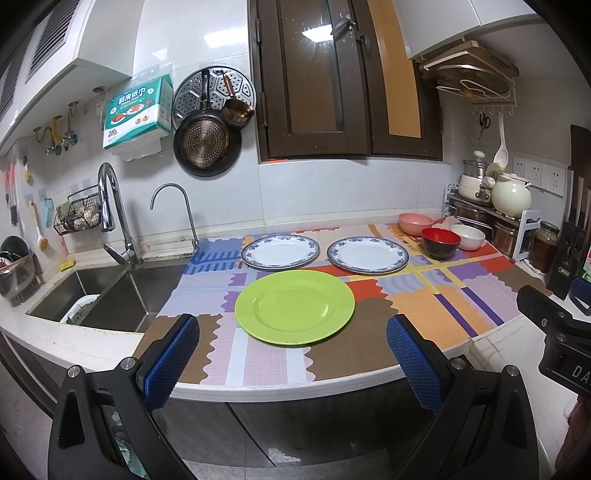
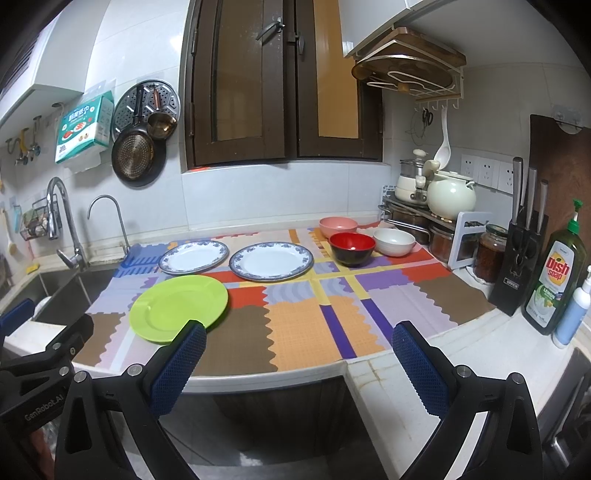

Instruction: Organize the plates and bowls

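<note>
Both views are evenly and fairly brightly lit from overhead. A white glare patch sits on the dark window pane (image 1: 314,35) and a soft sheen on the wall tiles (image 1: 207,40). Shadows under the plates are faint. Fisheye distortion bends the bench (image 2: 406,369) edge and cabinets, and black vignetting fills the corners. Focus is sharp mid-frame, softer toward the rim.

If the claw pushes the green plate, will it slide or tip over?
Probably slide, not tip: the green plate lies flat and low on the patterned mat. The woven-looking mat may grip it a little. Its matte look suggests light plastic, so a gentle push should move it.
</note>
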Tool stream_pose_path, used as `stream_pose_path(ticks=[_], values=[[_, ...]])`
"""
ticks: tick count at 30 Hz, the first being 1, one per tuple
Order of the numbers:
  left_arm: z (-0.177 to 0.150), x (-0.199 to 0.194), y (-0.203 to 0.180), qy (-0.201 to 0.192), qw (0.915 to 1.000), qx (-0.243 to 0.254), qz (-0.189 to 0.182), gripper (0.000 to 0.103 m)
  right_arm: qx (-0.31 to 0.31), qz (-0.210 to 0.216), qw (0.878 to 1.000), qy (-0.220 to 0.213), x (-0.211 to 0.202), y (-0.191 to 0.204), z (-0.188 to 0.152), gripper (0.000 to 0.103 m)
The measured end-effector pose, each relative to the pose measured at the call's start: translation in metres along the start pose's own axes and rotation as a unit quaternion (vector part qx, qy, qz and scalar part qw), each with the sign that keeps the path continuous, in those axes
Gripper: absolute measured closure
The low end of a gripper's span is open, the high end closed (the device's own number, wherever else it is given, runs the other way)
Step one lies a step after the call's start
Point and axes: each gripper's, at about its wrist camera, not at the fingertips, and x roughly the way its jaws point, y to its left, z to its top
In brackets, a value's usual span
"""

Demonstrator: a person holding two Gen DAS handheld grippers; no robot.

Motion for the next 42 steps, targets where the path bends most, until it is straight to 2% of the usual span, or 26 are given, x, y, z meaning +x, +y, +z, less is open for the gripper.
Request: stream_pose_path(ticks=[25,30,34,40,42], values=[[0.000,0.011,0.005,0.009,0.9999,-0.013,0.005,0.000,-0.008,0.008,1.000,0.003,0.010,0.009,0.004,0.001],[0.000,0.029,0.012,0.025,0.9995,-0.016,0.005,0.000,-0.012,0.015,1.000,0.015,0.026,0.017,0.004,0.001],[0.006,0.048,0.019,0.022,0.9996,-0.012,0.009,0.000,-0.012,0.022,0.999,0.019,0.040,0.023,0.006,0.001],[0.024,0.095,0.040,0.027,0.9995,-0.009,0.012,0.000,-0.010,0.025,0.999,0.022,0.082,0.047,0.021,0.001],[0.030,0.114,0.051,0.027,0.9993,-0.007,0.024,0.000,-0.015,0.029,0.999,0.024,0.100,0.060,0.028,0.001]])
